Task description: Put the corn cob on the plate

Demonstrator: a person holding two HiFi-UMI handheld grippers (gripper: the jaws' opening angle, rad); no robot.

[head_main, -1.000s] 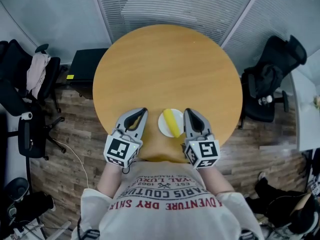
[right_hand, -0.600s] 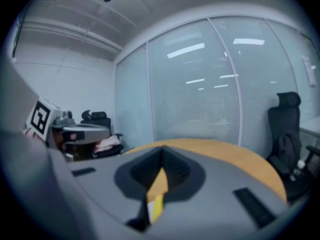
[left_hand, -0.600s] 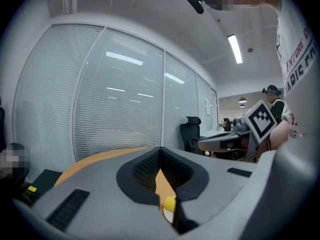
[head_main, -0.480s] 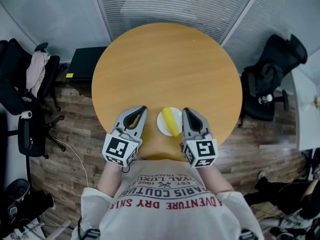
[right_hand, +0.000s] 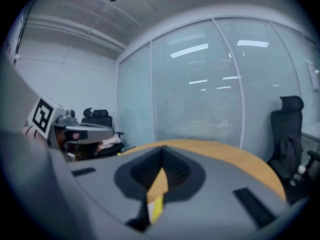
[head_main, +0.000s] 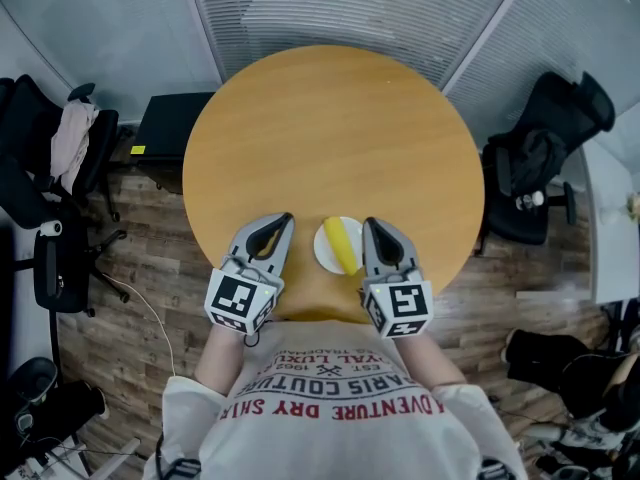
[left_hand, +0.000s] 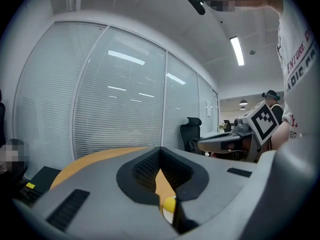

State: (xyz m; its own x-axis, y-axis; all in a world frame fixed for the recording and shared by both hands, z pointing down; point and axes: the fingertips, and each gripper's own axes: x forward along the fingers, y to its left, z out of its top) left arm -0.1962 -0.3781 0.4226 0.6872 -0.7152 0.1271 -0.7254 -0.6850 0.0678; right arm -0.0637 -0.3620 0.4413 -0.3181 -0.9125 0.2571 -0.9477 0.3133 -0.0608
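While corn cob (head_main: 342, 244) lies on plate (head_main: 324, 256), left gripper (head_main: 284, 220) and right gripper (head_main: 370, 224) flank it, jaws together, empty

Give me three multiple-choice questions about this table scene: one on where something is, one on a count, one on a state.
1. On the round wooden table, where does the yellow corn cob lie?
A. on the small white round plate
B. on the bare tabletop
C. between a gripper's jaws

2. How many things lie on the plate?
A. none
B. one
C. two

3. How do the right gripper's jaws stand?
A. wide apart
B. shut on the cob
C. shut, holding nothing

Answers:
1 A: the head view shows the cob lying across the plate.
2 B: only the cob is on it.
3 C: the right gripper view shows the jaw tips together with nothing gripped, and the cob lies beside the gripper on the plate.
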